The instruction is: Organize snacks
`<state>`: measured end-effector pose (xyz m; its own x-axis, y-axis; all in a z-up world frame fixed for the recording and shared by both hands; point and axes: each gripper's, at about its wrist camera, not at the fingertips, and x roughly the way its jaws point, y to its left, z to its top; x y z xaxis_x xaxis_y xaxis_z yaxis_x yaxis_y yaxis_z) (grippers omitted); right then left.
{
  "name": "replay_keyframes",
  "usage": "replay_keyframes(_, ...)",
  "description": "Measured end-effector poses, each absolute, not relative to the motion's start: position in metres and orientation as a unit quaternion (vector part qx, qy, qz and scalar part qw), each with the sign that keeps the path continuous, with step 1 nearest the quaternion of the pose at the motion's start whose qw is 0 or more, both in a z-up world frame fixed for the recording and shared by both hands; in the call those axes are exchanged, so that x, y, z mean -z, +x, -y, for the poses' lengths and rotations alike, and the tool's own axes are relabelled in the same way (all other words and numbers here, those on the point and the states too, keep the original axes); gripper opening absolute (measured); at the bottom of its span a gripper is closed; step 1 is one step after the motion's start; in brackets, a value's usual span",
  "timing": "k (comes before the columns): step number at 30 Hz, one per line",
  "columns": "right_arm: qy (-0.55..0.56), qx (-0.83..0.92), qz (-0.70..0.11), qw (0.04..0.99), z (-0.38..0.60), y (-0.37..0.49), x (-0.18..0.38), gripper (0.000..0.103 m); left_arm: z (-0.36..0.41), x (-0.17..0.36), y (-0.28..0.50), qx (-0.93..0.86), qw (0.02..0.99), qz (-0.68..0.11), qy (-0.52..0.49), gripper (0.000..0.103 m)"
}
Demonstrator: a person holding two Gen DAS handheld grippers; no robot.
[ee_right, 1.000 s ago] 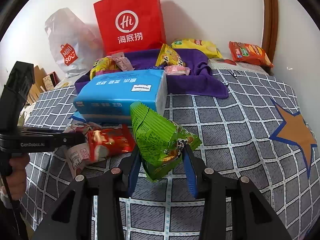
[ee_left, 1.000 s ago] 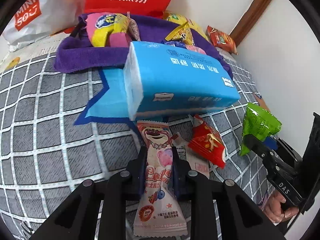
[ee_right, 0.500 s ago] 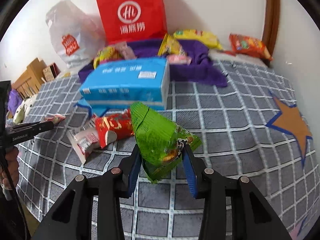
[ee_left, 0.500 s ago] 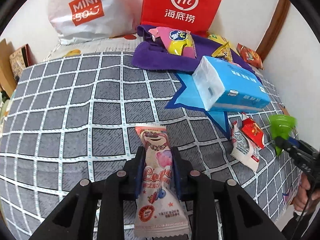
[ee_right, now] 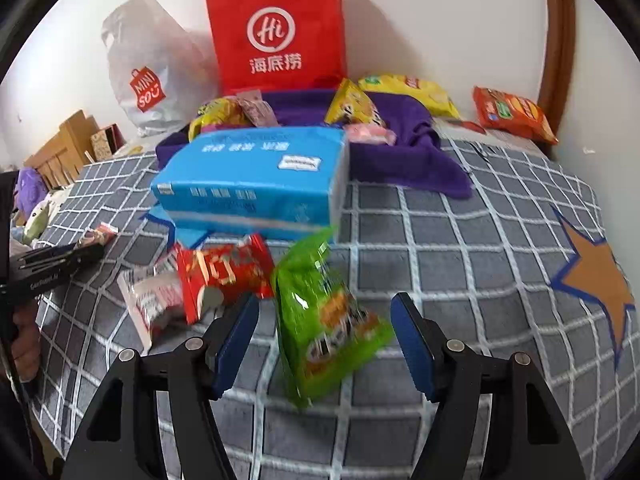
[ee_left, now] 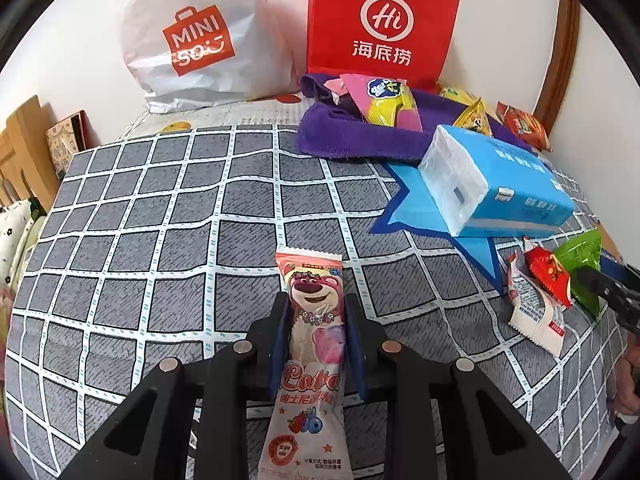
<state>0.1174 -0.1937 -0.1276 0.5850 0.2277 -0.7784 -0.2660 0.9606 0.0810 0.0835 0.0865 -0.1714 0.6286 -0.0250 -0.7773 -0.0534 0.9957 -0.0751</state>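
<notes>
Both hands differ now: our right gripper point(ee_right: 324, 336) is opening, dropping the green snack bag point(ee_right: 324, 320) mid-bedspread point(ee_right: 480, 264) beside the red packet point(ee_right: 224, 276). Our left gripper point(ee_left: 316, 340) stays clamped on the pink bear snack point(ee_left: 314, 344), carried toward the left edge for sorting.

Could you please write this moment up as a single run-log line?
left gripper: shut on pink bear snack | right gripper: jaws opening, green snack bag between them, pads clear | surface: checked cover

Green snack pkt point(ee_right: 324, 316), blue tissue pack point(ee_right: 252, 180), grey-checked cloth point(ee_left: 160, 216), purple towel point(ee_right: 408, 160)
</notes>
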Motion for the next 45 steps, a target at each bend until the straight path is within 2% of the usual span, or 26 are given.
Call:
replay_keyframes(2, -0.020, -0.148, -0.438, 0.886, 0.191, 0.126, 0.136, 0.066, -0.087, 0.171, 0.083, -0.008, 0.901, -0.430, -0.046, 0.025)
replay_keyframes(3, -0.022, -0.148, -0.446, 0.882, 0.189, 0.130, 0.142, 0.061, -0.087, 0.171, 0.084, -0.007, 0.901, -0.431, -0.047, 0.025)
replay_keyframes(6, -0.033, -0.131, -0.456, 0.879, 0.185, 0.137, 0.150, 0.054, -0.087, 0.171, 0.083, -0.007, 0.901, -0.431, -0.051, 0.025)
replay_keyframes(9, -0.041, -0.135, -0.456, 0.878, 0.181, 0.136, 0.150, 0.054, -0.086, 0.171, 0.083, -0.005, 0.901, -0.431, -0.050, 0.028)
replay_keyframes(20, -0.049, -0.134, -0.458, 0.877, 0.180, 0.134, 0.152, 0.054, -0.097, 0.171, 0.083, 0.014, 0.900, -0.426, -0.092, 0.029)
replay_keyframes(22, -0.050, -0.135, -0.458, 0.877, 0.180, 0.134, 0.152, 0.054, -0.093, 0.171, 0.083, 0.014, 0.900, -0.428, -0.081, 0.033)
replay_keyframes(24, -0.050, -0.137, -0.458, 0.877, 0.181, 0.134, 0.152, 0.055, -0.087, 0.171, 0.084, 0.018, 0.900, -0.431, -0.063, 0.042)
replay_keyframes(29, -0.048, -0.141, -0.458, 0.876, 0.180, 0.134, 0.152, 0.056, -0.072, 0.172, 0.086, 0.004, 0.899, -0.438, -0.015, 0.046)
replay_keyframes(34, -0.051, -0.146, -0.457, 0.876, 0.178, 0.133, 0.153, 0.058, -0.078, 0.172, 0.085, 0.003, 0.899, -0.436, -0.024, 0.042)
replay_keyframes(39, -0.049, -0.143, -0.456, 0.877, 0.178, 0.132, 0.152, 0.055, -0.082, 0.171, 0.084, -0.004, 0.901, -0.433, -0.034, 0.026)
replay_keyframes(45, -0.037, -0.143, -0.455, 0.878, 0.183, 0.133, 0.152, 0.051, -0.083, 0.171, 0.083, -0.004, 0.901, -0.432, -0.035, 0.021)
